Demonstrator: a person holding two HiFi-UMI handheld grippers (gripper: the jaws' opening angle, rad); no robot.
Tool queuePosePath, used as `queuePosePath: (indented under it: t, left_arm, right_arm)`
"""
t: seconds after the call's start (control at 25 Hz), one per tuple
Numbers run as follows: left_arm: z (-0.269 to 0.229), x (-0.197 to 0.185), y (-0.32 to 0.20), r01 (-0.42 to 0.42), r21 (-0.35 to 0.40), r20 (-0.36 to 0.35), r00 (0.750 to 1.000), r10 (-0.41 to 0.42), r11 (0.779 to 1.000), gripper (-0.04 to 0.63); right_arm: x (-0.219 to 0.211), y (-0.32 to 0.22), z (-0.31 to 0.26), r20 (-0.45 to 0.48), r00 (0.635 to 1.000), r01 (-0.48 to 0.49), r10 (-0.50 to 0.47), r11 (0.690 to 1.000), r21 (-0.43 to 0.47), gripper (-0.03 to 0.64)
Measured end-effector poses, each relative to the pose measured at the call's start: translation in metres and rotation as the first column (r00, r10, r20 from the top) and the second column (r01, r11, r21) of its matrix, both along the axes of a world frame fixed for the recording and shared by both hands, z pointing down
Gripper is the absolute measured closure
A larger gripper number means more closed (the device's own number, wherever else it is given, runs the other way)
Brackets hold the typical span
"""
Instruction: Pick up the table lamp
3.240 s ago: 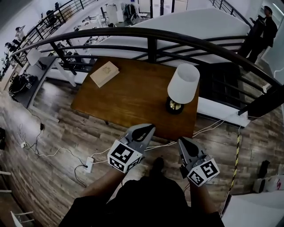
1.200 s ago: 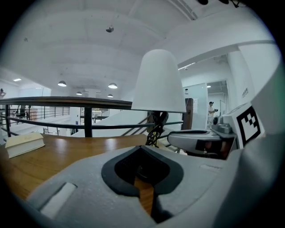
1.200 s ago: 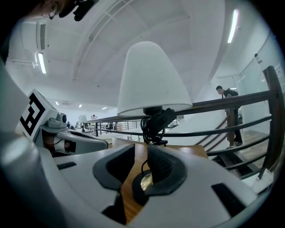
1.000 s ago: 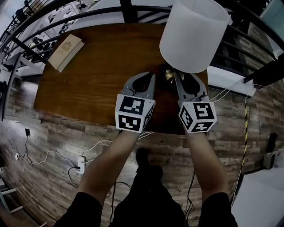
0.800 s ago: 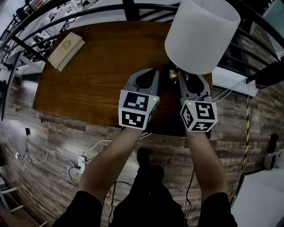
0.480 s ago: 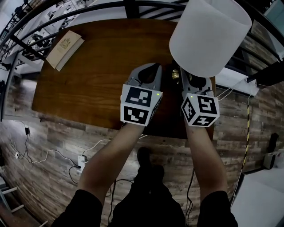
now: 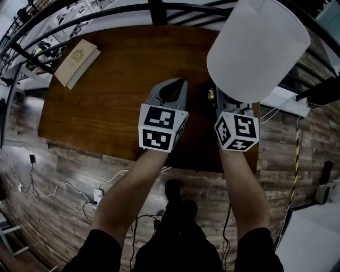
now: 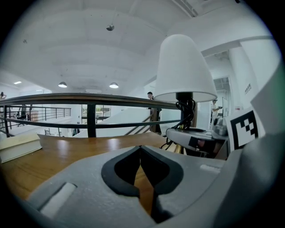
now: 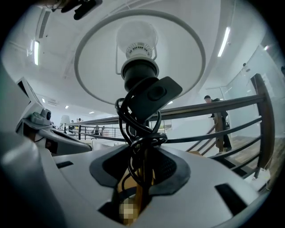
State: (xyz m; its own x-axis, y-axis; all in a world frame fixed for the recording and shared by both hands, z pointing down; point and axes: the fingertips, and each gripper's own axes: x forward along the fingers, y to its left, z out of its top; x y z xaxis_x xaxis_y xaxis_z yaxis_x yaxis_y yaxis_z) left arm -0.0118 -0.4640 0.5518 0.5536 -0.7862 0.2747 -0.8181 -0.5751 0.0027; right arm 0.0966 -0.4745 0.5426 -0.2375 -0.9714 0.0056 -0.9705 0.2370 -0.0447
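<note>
The table lamp has a white shade [image 7: 257, 48] and a brass base [image 7: 211, 94], and it stands near the right end of the wooden table [image 7: 117, 101]. My right gripper [image 9: 141, 153] is level under the shade. Its jaws stand open on either side of the brass stem, which has a black cord [image 9: 138, 133] wound round it. The bulb and socket [image 9: 139, 71] loom straight above. Its marker cube [image 7: 237, 131] shows in the head view. My left gripper [image 7: 182, 84] hovers over the table just left of the lamp. It is shut and empty, and the shade [image 8: 185, 71] rises to its right.
A closed book [image 7: 77, 61] lies at the table's far left corner. A dark metal railing [image 7: 156, 10] runs right behind the table. The lamp sits close to the table's right edge. Cables and a power strip [image 7: 98, 194] lie on the wooden floor. A person [image 9: 218, 122] stands beyond the railing.
Both grippers have moved forward over the table towards the lamp. The right one has slid further in under the shade. The left stays shut beside it.
</note>
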Motion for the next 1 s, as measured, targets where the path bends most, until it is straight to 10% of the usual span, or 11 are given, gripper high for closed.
queuePosePath:
  t: [1.0]
  left_arm:
    - [0.0, -0.004, -0.019, 0.001, 0.019, -0.004, 1.0, -0.001, 1.0, 0.588]
  right_arm:
    - [-0.003, -0.013, -0.005, -0.103, 0.995, 0.002, 0.0, 1.0, 0.015, 0.532]
